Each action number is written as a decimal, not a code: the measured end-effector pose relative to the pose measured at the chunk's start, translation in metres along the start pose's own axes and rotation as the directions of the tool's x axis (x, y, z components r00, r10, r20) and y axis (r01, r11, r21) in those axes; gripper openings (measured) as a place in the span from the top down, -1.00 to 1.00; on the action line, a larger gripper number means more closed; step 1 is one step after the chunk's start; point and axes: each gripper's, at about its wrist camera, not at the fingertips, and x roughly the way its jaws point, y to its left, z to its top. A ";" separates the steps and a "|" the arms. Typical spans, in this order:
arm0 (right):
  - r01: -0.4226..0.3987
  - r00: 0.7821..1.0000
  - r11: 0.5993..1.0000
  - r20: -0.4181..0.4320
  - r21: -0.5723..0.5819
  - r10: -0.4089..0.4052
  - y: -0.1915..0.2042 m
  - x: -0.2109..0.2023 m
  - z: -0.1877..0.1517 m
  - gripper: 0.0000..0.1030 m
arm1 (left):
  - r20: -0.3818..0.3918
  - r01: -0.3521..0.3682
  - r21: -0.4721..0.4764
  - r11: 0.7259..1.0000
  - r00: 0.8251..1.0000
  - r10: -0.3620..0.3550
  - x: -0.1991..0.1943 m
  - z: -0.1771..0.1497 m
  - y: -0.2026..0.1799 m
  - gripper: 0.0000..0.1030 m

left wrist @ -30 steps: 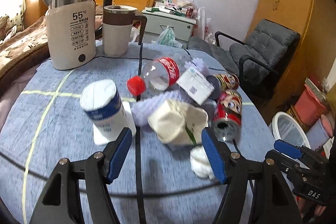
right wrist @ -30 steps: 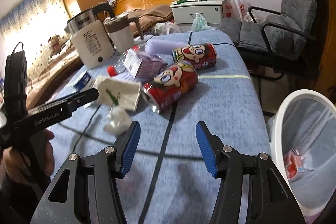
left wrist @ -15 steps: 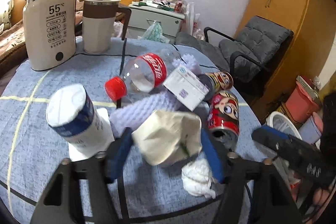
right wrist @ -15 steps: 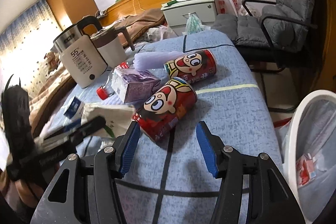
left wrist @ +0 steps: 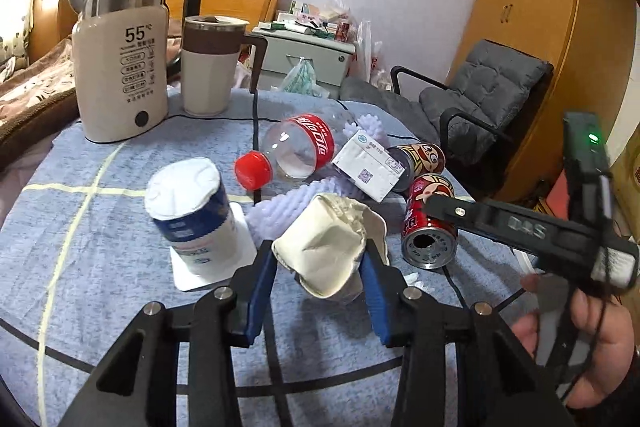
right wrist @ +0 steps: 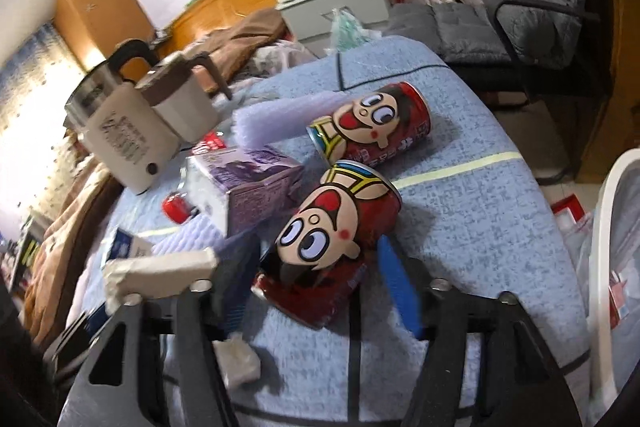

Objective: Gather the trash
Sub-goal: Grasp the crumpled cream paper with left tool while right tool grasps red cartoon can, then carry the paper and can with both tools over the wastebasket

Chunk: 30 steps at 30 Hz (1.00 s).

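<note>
My left gripper (left wrist: 318, 279) is shut on a crumpled beige paper carton (left wrist: 326, 251), its blue pads pressed on both sides. My right gripper (right wrist: 320, 279) is open, its fingers either side of the near red cartoon can (right wrist: 328, 239), which lies on the blue tablecloth. A second red can (right wrist: 376, 127) lies behind it. In the left wrist view the right gripper's body (left wrist: 520, 227) hangs over that near can (left wrist: 430, 223). A Coca-Cola bottle (left wrist: 296, 151), a white box (left wrist: 368, 171) and purple foam (left wrist: 280, 211) lie in the pile. A crumpled tissue (right wrist: 236, 359) lies near the right gripper.
A kettle (left wrist: 120, 59) and a mug (left wrist: 212, 63) stand at the back left of the table. A blue-and-white cup (left wrist: 192, 211) stands on a coaster. A white trash bin (right wrist: 616, 267) stands off the table's right edge. A grey chair (left wrist: 480, 103) is behind.
My left gripper moved forward and closed on the crumpled carton. My right gripper moved forward until its open fingers flank the near red can.
</note>
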 end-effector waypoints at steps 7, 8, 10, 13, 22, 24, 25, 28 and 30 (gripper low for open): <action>0.064 0.997 0.998 -0.045 0.014 -0.064 0.003 0.016 0.000 -0.32 | -0.008 0.012 -0.013 1.000 1.000 -0.012 0.001 -0.003 0.007 0.15; 0.066 0.997 0.998 -0.041 0.008 -0.066 0.003 0.014 -0.001 -0.25 | -0.010 0.013 -0.014 1.000 1.000 -0.013 0.001 -0.004 0.008 0.15; 0.067 0.997 0.998 -0.030 -0.005 -0.067 0.003 0.009 -0.002 -0.20 | -0.010 0.015 -0.014 1.000 1.000 -0.015 0.001 -0.004 0.009 0.15; 0.074 0.997 0.997 -0.021 -0.021 -0.074 -0.001 0.004 -0.005 -0.19 | -0.011 0.012 -0.011 1.000 1.000 -0.012 0.001 -0.004 0.009 0.16; 0.093 0.996 0.990 0.011 -0.110 -0.092 -0.012 -0.027 -0.022 -0.16 | -0.016 -0.013 -0.001 1.000 1.000 0.013 -0.003 -0.006 -0.004 0.18; 0.096 0.995 0.988 0.017 -0.123 -0.094 -0.018 -0.037 -0.028 -0.16 | -0.018 -0.019 0.007 1.000 1.000 0.019 -0.005 -0.007 -0.009 0.18; 0.092 0.996 0.988 0.019 -0.125 -0.091 -0.020 -0.041 -0.030 -0.16 | -0.017 -0.024 0.013 1.000 1.000 0.024 -0.006 -0.007 -0.012 0.19; 0.082 0.997 0.988 0.025 -0.128 -0.079 -0.027 -0.053 -0.037 -0.15 | -0.016 -0.037 0.021 0.999 0.999 0.038 -0.010 -0.007 -0.019 0.20; 0.077 0.997 0.989 0.029 -0.128 -0.073 -0.032 -0.062 -0.042 -0.15 | -0.009 -0.044 0.027 0.999 0.999 0.044 -0.014 -0.005 -0.025 0.20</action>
